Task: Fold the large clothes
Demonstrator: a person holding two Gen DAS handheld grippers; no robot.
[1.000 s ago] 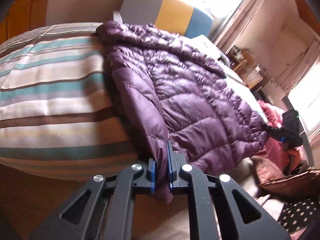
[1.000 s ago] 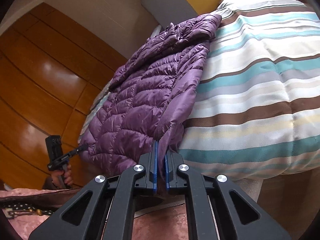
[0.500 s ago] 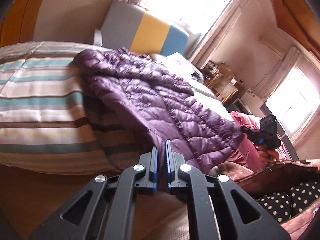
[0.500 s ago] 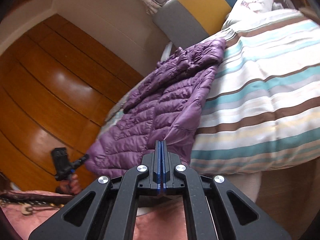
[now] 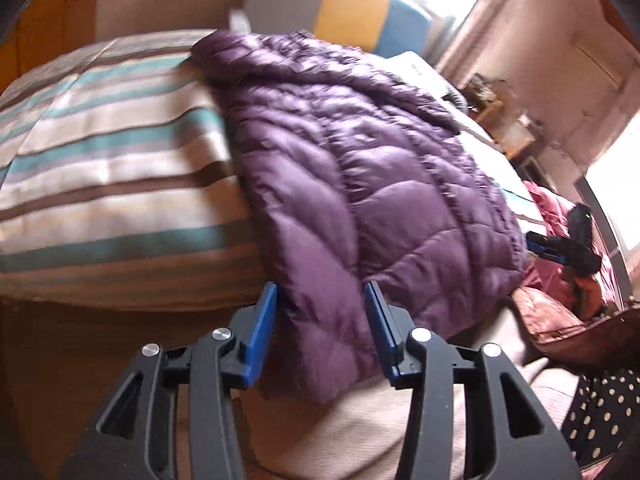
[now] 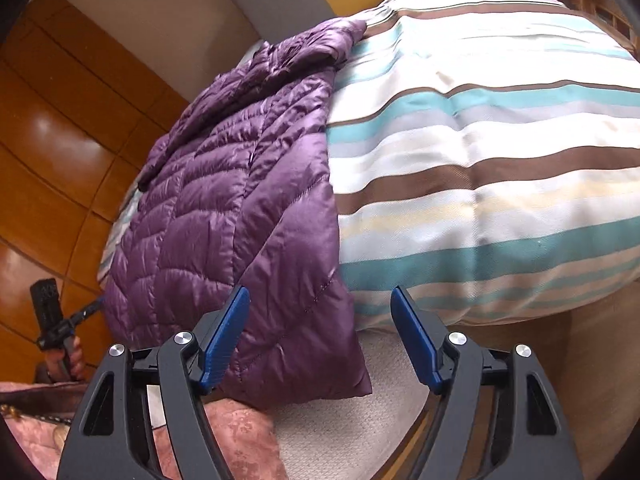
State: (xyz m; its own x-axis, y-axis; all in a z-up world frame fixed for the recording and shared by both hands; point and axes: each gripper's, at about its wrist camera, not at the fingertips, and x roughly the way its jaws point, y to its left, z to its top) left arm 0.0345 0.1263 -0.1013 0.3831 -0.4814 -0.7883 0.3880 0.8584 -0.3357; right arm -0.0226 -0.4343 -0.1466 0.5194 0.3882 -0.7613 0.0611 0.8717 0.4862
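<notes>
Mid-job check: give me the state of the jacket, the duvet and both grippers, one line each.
purple jacket: released, lying on the bed, hem hanging over the edge.
striped duvet: bunched up beside the jacket.
left gripper: open, jaws just opened, hem between them unpinched.
right gripper: open, jaws just opened, jacket corner loose between them.

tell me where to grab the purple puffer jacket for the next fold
Grip the purple jacket by its two hem corners hanging off the bed's near edge, one per gripper, coming from below the striped duvet. Both the left gripper and right gripper have just opened there.
</notes>
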